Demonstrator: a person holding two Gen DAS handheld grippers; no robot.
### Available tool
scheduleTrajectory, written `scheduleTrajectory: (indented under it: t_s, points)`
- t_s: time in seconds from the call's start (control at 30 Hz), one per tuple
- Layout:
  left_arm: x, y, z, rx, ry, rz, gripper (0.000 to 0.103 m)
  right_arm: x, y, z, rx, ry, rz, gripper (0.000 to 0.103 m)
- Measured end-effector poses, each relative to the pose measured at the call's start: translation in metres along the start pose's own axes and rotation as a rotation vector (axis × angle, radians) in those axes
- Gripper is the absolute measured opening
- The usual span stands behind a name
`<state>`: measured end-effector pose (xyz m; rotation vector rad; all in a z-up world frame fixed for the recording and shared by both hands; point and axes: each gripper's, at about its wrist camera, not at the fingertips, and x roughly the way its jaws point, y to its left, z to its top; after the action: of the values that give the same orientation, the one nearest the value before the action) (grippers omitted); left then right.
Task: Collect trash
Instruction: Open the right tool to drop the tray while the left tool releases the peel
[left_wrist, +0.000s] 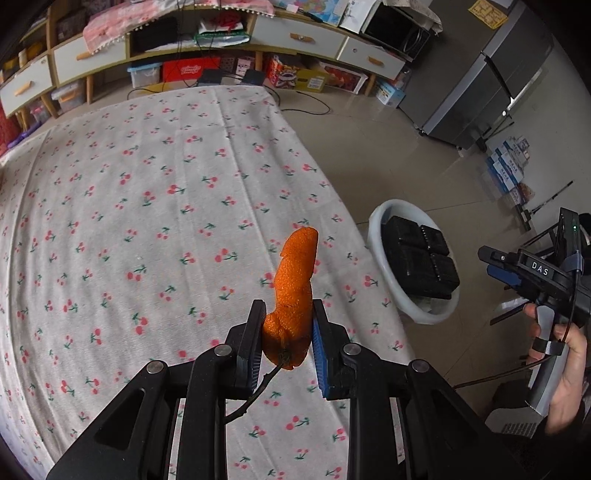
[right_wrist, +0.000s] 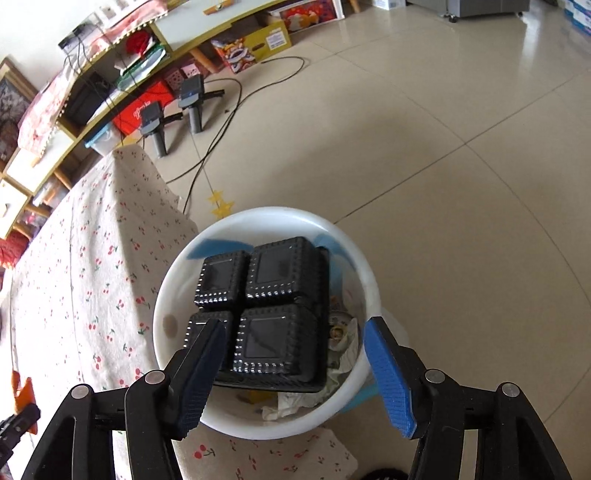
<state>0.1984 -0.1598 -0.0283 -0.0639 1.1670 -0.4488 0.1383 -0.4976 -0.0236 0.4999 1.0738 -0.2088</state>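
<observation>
My left gripper (left_wrist: 290, 314) is shut on a piece of orange peel (left_wrist: 293, 291) with a thin stem and holds it above the cherry-print tablecloth (left_wrist: 147, 221) near the table's right edge. The peel also shows at the left edge of the right wrist view (right_wrist: 24, 397). A white bin (right_wrist: 280, 218) stands on the floor beside the table and holds a black four-compartment food tray (right_wrist: 266, 306) and crumpled paper (right_wrist: 295, 400); it also shows in the left wrist view (left_wrist: 376, 229). My right gripper (right_wrist: 295, 332) is open and empty, directly above the bin.
A low cabinet with drawers (left_wrist: 303, 37) and boxes beneath it lines the far wall. Cables (right_wrist: 221, 125) and two grey stands (right_wrist: 194, 99) lie on the tiled floor. A grey fridge (left_wrist: 480, 85) stands at the right. The right hand-held gripper shows at the right of the left wrist view (left_wrist: 532, 273).
</observation>
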Motion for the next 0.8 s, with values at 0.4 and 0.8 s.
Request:
scheduleTrajectory:
  t_s: [0.4, 0.8]
  points:
    - [0.078, -0.106, 0.037, 0.161, 0.073, -0.084, 0.025, -0.024, -0.036, -0.011, 0.030, -0.015, -0.047, 0.072]
    - [0.106, -0.124, 0.055, 0.153, 0.087, -0.076, 0.076, -0.032, -0.070, -0.010, 0.075, -0.031, -0.067, 0.072]
